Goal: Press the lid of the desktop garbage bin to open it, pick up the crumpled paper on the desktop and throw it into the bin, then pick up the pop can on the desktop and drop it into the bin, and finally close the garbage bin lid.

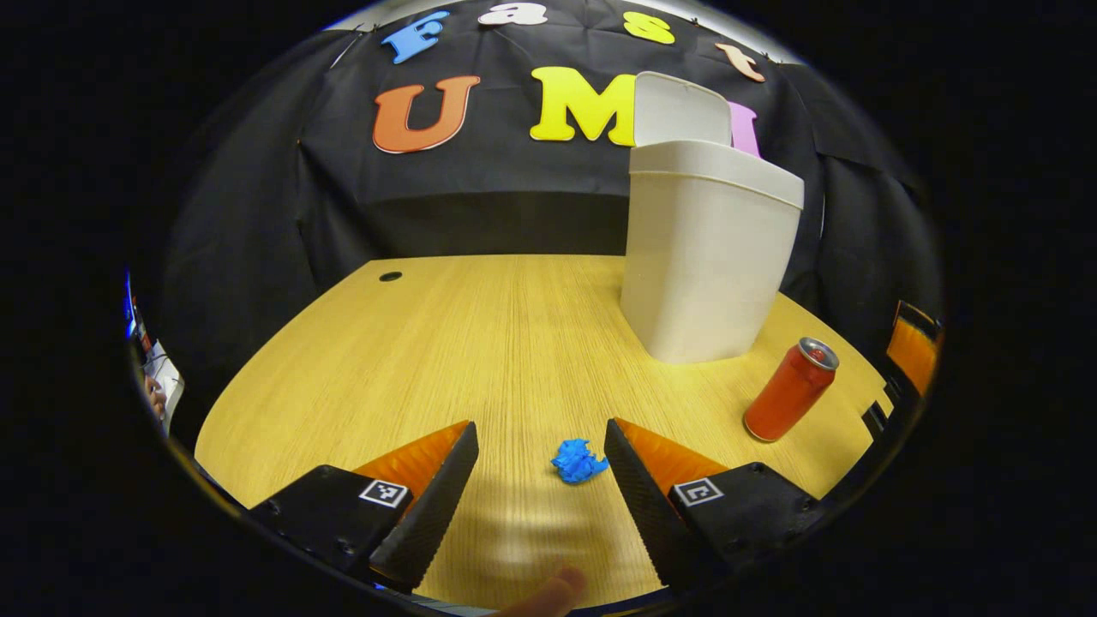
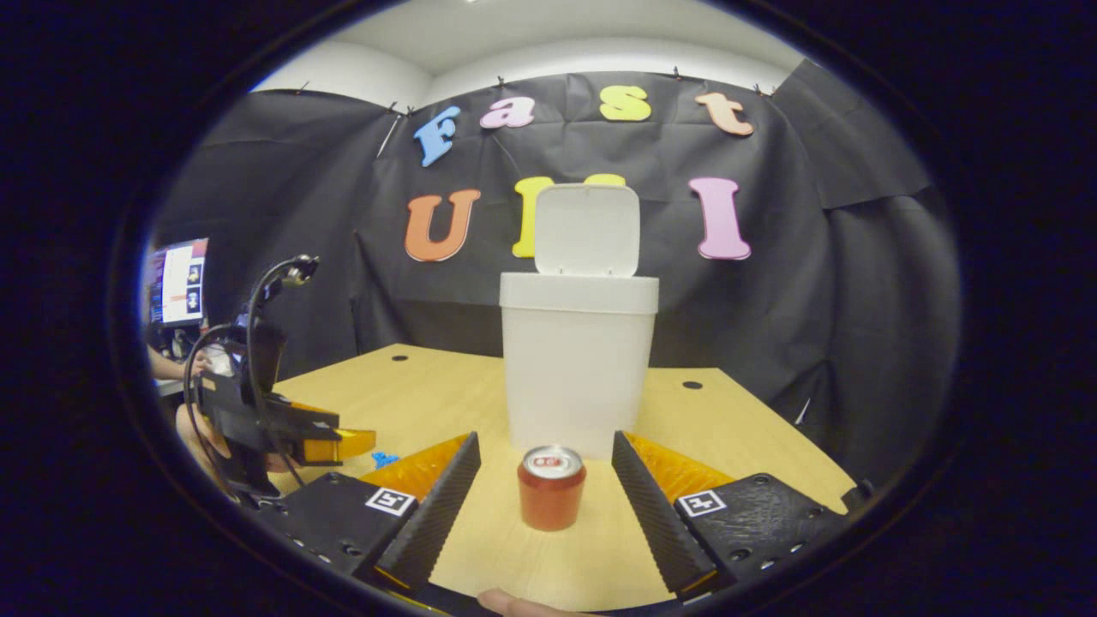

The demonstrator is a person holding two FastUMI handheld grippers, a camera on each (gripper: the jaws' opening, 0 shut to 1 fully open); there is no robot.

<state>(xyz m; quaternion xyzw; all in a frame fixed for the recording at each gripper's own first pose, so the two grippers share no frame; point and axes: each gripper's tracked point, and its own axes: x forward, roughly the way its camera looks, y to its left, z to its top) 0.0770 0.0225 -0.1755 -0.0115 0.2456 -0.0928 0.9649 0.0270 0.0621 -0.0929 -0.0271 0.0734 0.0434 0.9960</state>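
On a pale wooden desk (image 1: 428, 343), the left gripper (image 1: 542, 467) sits low with its fingers spread wide, holding nothing. The small blue crumpled paper (image 1: 578, 461) lies between them, touching the right-hand finger; it looks light and soft and should squash wherever it is pinched. Further right stands the cream garbage bin (image 1: 703, 257), its lid (image 1: 681, 107) raised. Beside it the orange pop can (image 1: 790, 390) stands upright, framed by the right gripper (image 2: 546, 480), also spread and empty. It's likely thin, smooth and slippery, so best gripped across its middle. No writing on it is legible
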